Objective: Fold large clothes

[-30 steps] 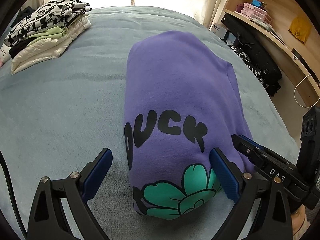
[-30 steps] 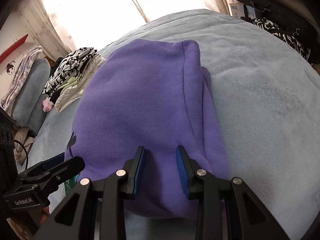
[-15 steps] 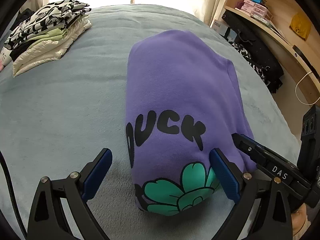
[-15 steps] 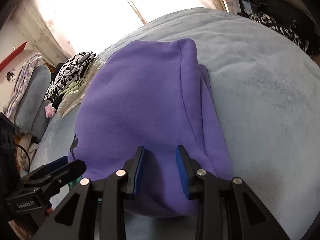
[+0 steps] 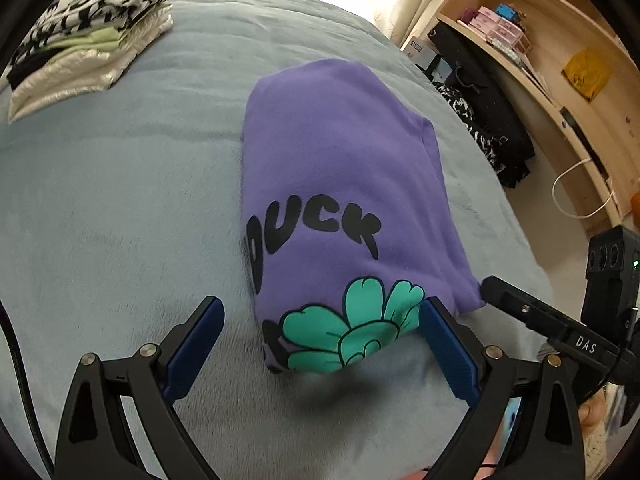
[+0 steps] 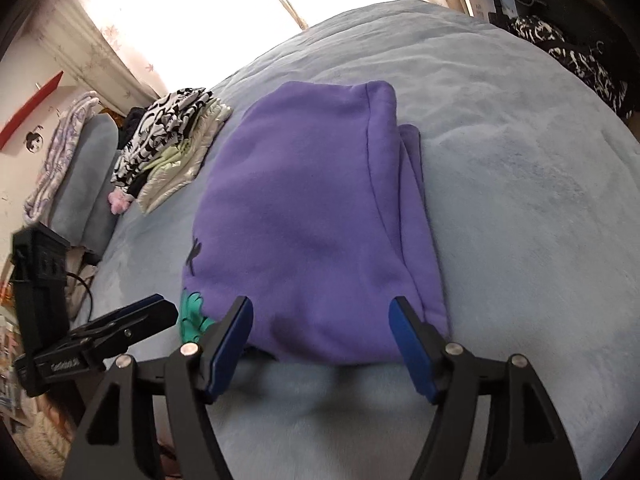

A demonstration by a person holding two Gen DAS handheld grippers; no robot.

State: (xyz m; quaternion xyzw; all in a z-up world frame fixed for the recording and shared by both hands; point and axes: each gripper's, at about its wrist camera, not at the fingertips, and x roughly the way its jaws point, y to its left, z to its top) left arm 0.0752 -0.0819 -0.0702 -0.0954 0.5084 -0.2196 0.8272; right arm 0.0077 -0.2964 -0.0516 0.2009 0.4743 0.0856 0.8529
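One purple sweatshirt (image 5: pixel 340 168), "DUCK" lettering (image 5: pixel 316 226)

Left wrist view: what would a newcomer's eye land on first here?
The folded purple sweatshirt, with black DUCK lettering and a green flower print, lying mid-bed on the light blue blanket. Both the left gripper and the right gripper, jaws opening, frame its near edge without pinching it. A stack of folded clothes sits far left.

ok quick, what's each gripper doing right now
left gripper: open, holding nothing.
right gripper: jaws opening, nothing gripped, purple sweatshirt lying just ahead.
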